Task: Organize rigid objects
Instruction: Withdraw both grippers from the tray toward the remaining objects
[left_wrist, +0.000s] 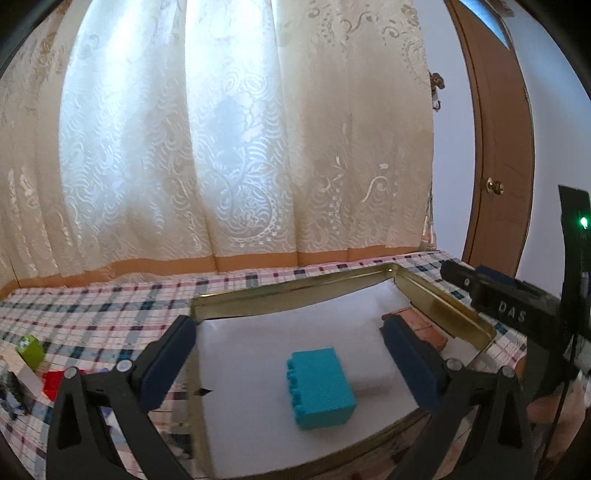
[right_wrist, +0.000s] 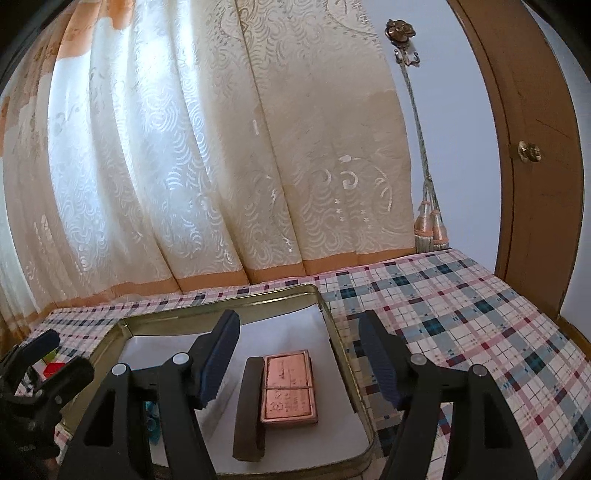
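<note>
While tilted down over the tin (left_wrist: 454, 314), both grippers (left_wrist: 291, 365) (right_wrist: 295, 365) agape, empty.

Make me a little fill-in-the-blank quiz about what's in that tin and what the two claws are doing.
1. The block lying in the tin is ____ in colour.
2. The left gripper holds ____.
3. The copper box lies on the white lining, beside a dark ____.
4. The tin stands on a ____-patterned cloth.

Missing words: blue; nothing; bar; plaid
</note>
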